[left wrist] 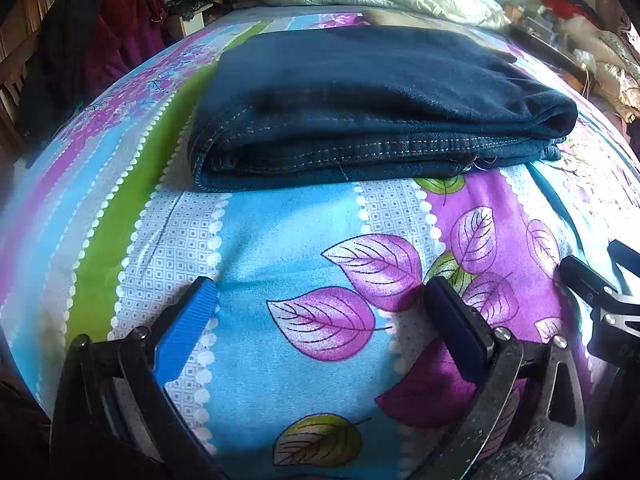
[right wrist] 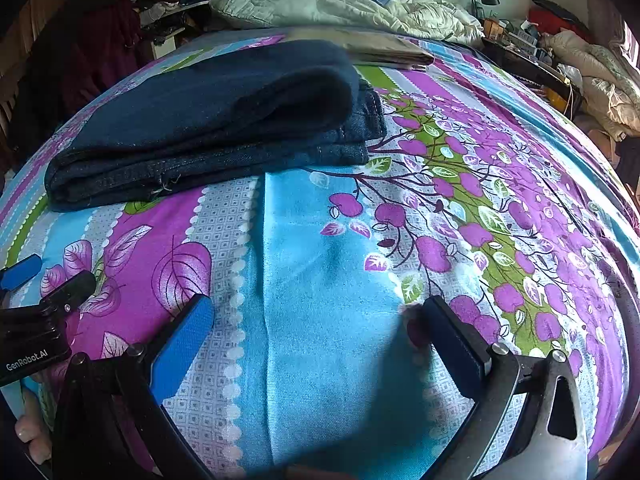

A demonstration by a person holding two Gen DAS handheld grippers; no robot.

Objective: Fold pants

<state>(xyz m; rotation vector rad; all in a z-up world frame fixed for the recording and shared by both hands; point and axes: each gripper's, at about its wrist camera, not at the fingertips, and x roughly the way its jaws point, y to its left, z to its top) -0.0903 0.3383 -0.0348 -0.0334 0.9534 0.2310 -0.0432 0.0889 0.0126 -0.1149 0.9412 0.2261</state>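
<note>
Dark blue jeans (left wrist: pixel 376 108) lie folded into a thick rectangular stack on the bed, with stitched hems and seams along the near edge. In the right wrist view the same jeans (right wrist: pixel 208 128) sit at the upper left. My left gripper (left wrist: pixel 320 300) hovers open over the bedsheet, well short of the jeans, with nothing between its blue pads. My right gripper (right wrist: pixel 320 316) is also open and empty, to the right of the left one and nearer than the stack. The right gripper's body (left wrist: pixel 612 304) shows at the left view's right edge.
The bed wears a bright sheet (left wrist: pixel 288 240) with blue, green and purple stripes and leaf prints. A white quilt (right wrist: pixel 344 4) is heaped at the headboard, with a folded beige cloth (right wrist: pixel 380 50) just behind the jeans. Clothes pile up at the left (left wrist: pixel 120 28), clutter at the right (right wrist: pixel 580 64).
</note>
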